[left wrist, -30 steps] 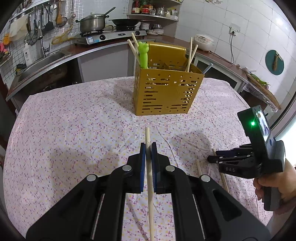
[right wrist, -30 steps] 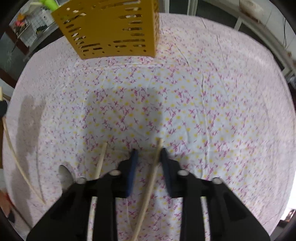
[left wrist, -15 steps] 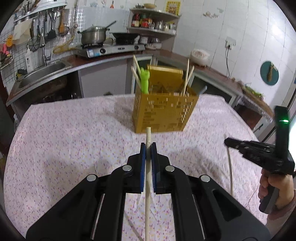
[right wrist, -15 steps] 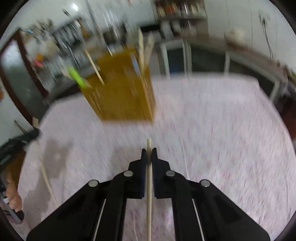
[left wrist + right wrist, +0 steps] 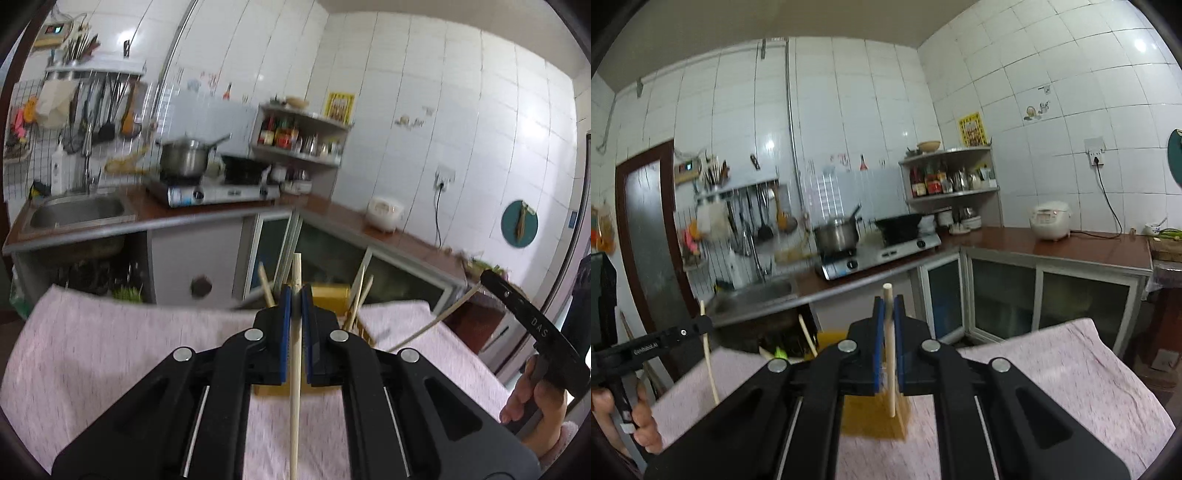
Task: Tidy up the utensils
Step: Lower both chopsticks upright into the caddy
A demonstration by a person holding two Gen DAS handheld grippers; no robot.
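Observation:
My left gripper (image 5: pixel 295 295) is shut on a pale wooden chopstick (image 5: pixel 294 398), held up off the table and running lengthwise between the blue pads. My right gripper (image 5: pixel 888 306) is likewise shut on a second chopstick (image 5: pixel 891 384). The yellow perforated utensil holder (image 5: pixel 330 292) stands on the table just beyond and below both grippers, mostly hidden by them; several chopsticks (image 5: pixel 359 295) lean inside it. From the right wrist view the holder (image 5: pixel 871 419) shows a green utensil (image 5: pixel 780 352) at its left. Each view catches the other gripper (image 5: pixel 484 276) (image 5: pixel 703 325) with its chopstick.
A pink floral cloth covers the table (image 5: pixel 110 350). Behind it runs an L-shaped counter with a sink (image 5: pixel 77 212), a stove with a pot (image 5: pixel 184 158), a rice cooker (image 5: pixel 1051 220) and glass cabinet doors (image 5: pixel 1001 295). A hand (image 5: pixel 532 410) grips the right gripper's handle.
The right gripper closed on a chopstick lying on the cloth. Both grippers then rose and tipped up towards level, carrying their chopsticks off the table; the holder now sits low behind the fingers.

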